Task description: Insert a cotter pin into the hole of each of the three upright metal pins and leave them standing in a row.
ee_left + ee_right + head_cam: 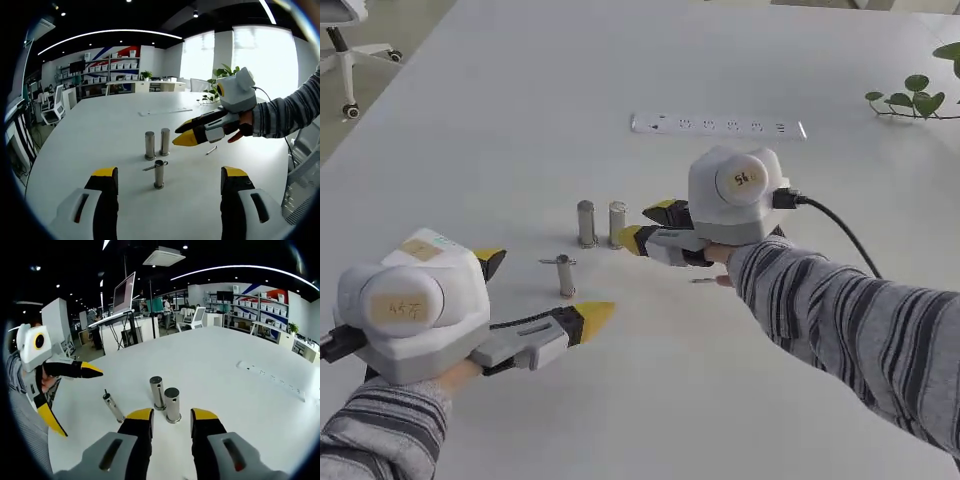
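On the white surface (pixel 640 400) two bare pins (pixel 586 223) are stood side by side, a third pin (pixel 566 277), already fitted with a cotter (pixel 554 261), nearer; empty part-open right tongs (pixel 638 224) are held by the right pin (pixel 617 222), probably to grip it, and empty left tongs (pixel 548 286) are held wide open near the third.

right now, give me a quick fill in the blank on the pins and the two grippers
1. Just ___ of the three metal pins, the near pin, already has a cotter pin through it.
2. The left gripper faces that pin with its jaws ___, holding nothing.
3. The right gripper points its tips at the ___ bare pins, which stand side by side.
4. A loose cotter pin lies on the ___ beside the person's right hand.

Missing words: one; open; two; table
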Demonstrator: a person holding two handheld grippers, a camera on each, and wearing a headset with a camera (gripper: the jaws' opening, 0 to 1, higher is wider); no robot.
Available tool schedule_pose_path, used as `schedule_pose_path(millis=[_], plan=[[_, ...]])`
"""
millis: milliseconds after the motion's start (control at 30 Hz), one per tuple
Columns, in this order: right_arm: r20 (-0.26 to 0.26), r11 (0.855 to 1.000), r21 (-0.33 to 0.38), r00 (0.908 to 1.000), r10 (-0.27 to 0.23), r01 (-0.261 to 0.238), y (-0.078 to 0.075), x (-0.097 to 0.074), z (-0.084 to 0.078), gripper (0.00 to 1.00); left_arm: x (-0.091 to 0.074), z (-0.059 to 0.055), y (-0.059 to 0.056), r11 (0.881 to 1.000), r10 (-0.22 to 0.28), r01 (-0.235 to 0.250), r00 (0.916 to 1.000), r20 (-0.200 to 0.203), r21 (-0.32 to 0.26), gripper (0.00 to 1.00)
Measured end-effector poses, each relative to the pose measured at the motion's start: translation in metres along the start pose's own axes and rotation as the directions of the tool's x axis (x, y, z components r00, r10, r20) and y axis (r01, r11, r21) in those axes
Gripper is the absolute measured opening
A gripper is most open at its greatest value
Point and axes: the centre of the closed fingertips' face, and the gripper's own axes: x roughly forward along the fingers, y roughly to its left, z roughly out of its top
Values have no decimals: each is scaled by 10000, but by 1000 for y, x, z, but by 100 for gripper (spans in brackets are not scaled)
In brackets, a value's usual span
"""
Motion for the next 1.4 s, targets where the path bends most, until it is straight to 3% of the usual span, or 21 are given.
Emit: schedule_pose_path(millis=[133, 300, 567, 767, 967, 1133, 1300, 1400], plan=[[109, 9998, -206, 9999, -24, 26, -2, 8, 0, 19, -4, 1, 6, 9991, 373, -370, 9992, -143, 197, 85], [333, 9997, -219, 9994, 106, -99, 3, 17, 7, 18, -7, 0, 5, 9992, 363, -360, 9992, -180, 188, 86], [355, 9999, -116, 9994, 42, -38, 7, 27, 8, 14, -11, 4, 4, 9994, 343, -344, 9993, 114, 41, 88], [313, 10000, -17, 9995, 18, -17, 8, 26, 9, 9, -12, 4, 1, 9997, 217, -218, 9997, 112, 111, 92], [194, 9996, -281, 9998, 51, -46, 10, 24, 8, 8, -12, 9, 0, 9997, 237, -236, 9986, 474, -26, 99], [93, 9991, -410, 9999, 131, -127, 12, 21, 9, 8, -12, 7, -1, 9999, 114, -110, 9994, 328, -110, 99], [366, 9991, -320, 9989, 280, -268, 16, 13, 18, 8, -13, 9, 1, 9998, 204, -203, 9991, 384, -30, 99], [290, 9966, -635, 9981, 535, -516, 22, 7, 17, 8, -14, 10, 0, 9998, 189, -191, 9992, 343, 55, 99]])
